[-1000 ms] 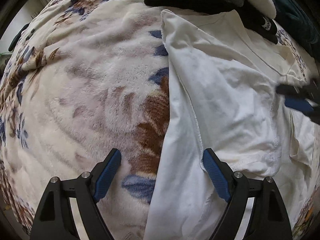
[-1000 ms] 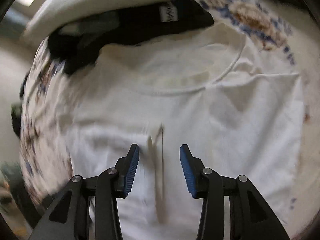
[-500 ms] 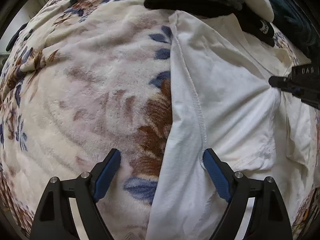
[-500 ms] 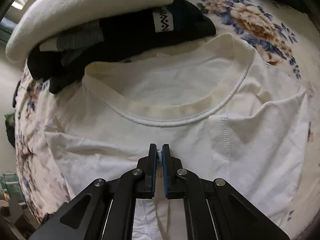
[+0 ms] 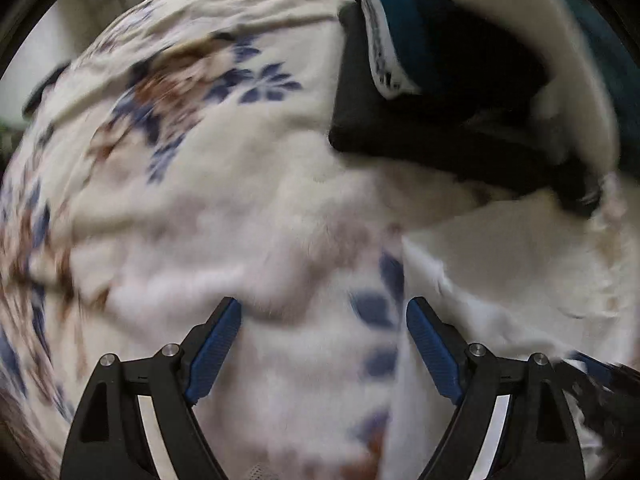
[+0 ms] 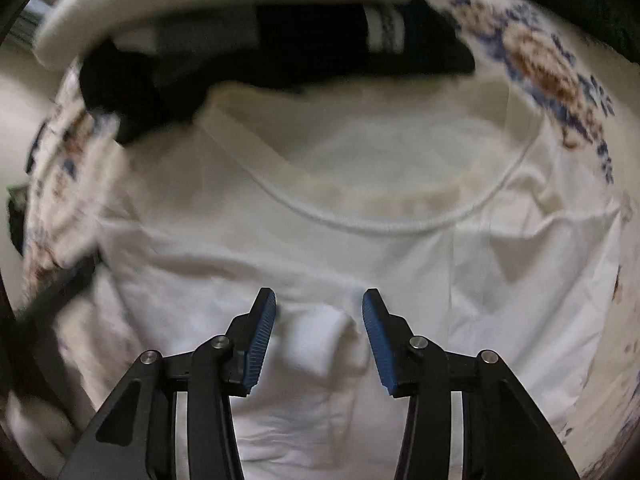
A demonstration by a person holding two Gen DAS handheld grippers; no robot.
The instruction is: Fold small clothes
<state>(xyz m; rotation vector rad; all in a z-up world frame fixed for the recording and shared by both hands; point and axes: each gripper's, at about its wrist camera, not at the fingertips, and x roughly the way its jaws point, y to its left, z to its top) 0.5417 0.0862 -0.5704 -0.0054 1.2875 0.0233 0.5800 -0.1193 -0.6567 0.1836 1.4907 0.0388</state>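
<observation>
The right gripper (image 6: 319, 336) hangs over the white T-shirt (image 6: 400, 280), jaws parting and about half open, a raised pucker of cloth between the pads but not pinched. The collar (image 6: 384, 220) lies just beyond its tips. The left gripper (image 5: 324, 344) gapes wide and empty over the floral blanket (image 5: 240, 220); the shirt's edge sits beside its right finger. Risk: the freed pucker may spring and spoil the fold, or the left tongs may nip blanket pile along with the hem
</observation>
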